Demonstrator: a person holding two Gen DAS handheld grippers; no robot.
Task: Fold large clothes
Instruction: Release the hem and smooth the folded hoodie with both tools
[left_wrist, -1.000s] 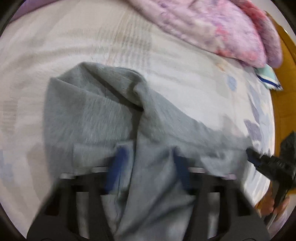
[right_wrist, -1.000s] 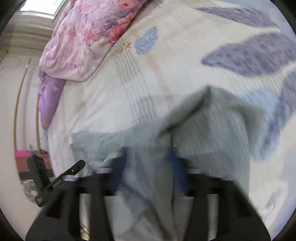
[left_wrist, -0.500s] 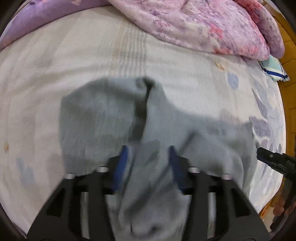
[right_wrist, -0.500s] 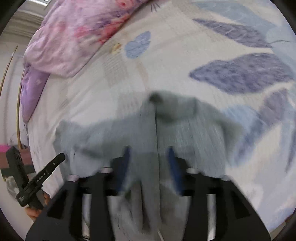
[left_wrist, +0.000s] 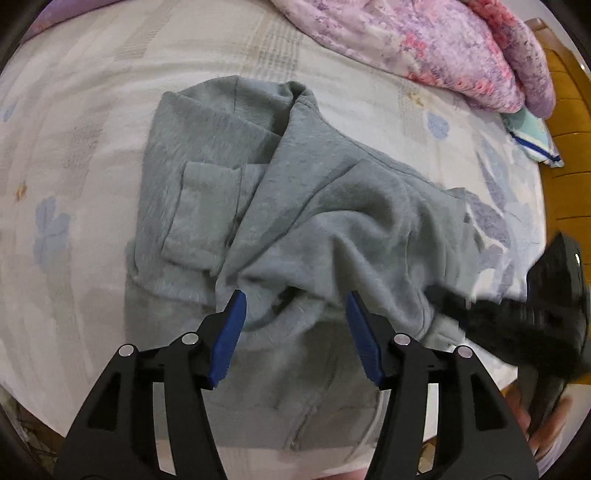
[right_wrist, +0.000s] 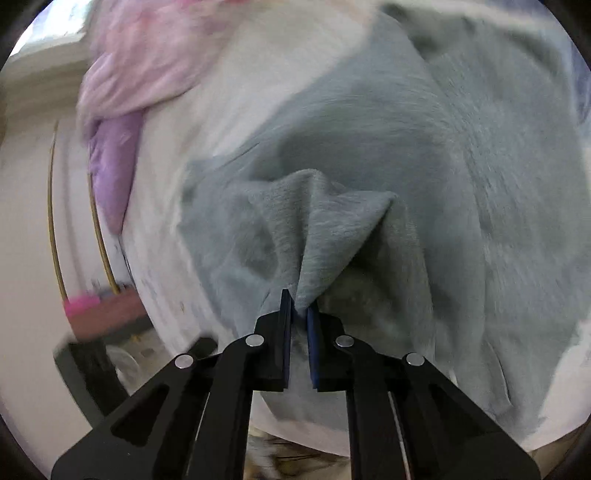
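A grey fleece sweatshirt (left_wrist: 295, 206) lies rumpled and partly folded on the bed; it also fills the right wrist view (right_wrist: 424, 166). My left gripper (left_wrist: 295, 299) is open and empty, its blue pads (left_wrist: 236, 314) just above the garment's near folds. My right gripper (right_wrist: 299, 308) is shut on a pinched fold of the grey sweatshirt (right_wrist: 314, 229) and holds it up. In the left wrist view the right gripper (left_wrist: 509, 317) shows blurred at the garment's right edge.
The bed sheet (left_wrist: 92, 110) is white with blue flower prints. A pink and purple floral quilt (left_wrist: 424, 40) lies at the far side, also in the right wrist view (right_wrist: 140, 74). A wooden headboard (left_wrist: 565, 122) and a small teal cloth (left_wrist: 532, 136) are at right.
My left gripper has let go of the sweatshirt and opened wide. My right gripper has closed tight on a fold at the garment's right edge, and the garment now lies more spread out.
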